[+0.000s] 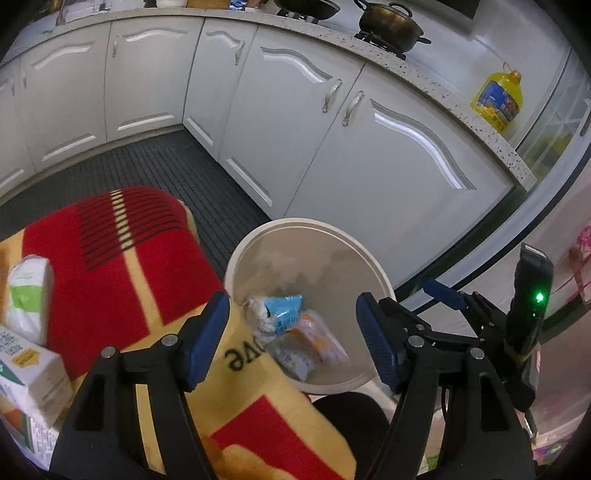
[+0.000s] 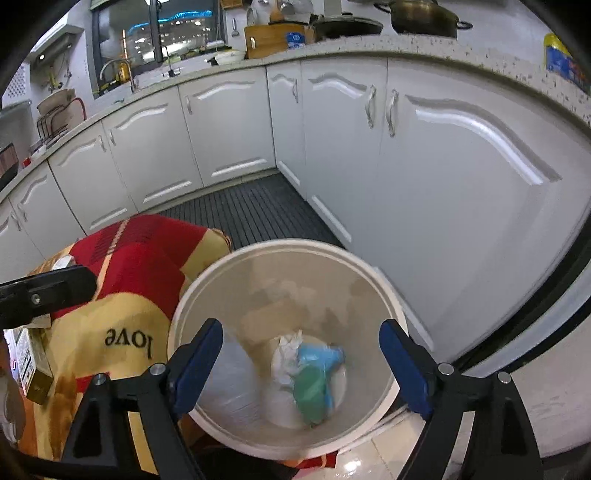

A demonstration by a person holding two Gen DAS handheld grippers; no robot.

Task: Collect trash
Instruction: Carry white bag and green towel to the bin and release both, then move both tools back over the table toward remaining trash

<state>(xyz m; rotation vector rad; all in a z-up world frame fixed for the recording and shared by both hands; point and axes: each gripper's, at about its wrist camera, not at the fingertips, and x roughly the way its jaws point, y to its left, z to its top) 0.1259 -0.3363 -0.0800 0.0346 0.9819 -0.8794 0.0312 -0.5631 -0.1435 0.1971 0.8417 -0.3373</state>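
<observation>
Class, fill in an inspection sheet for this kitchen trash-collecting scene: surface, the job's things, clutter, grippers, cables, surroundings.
Surface: red and yellow "love" mat beside dark ribbed floor mat.
Job's things: round white trash bin holding blue wrapper, crumpled paper, plastic packaging.
Clutter: white and green pouch and carton lying on the mat.
Grippers: left gripper and right gripper open above the bin, nothing between the pads.
Cables: nothing seen.
Surroundings: white cabinets, speckled countertop, pot, yellow oil bottle.
</observation>
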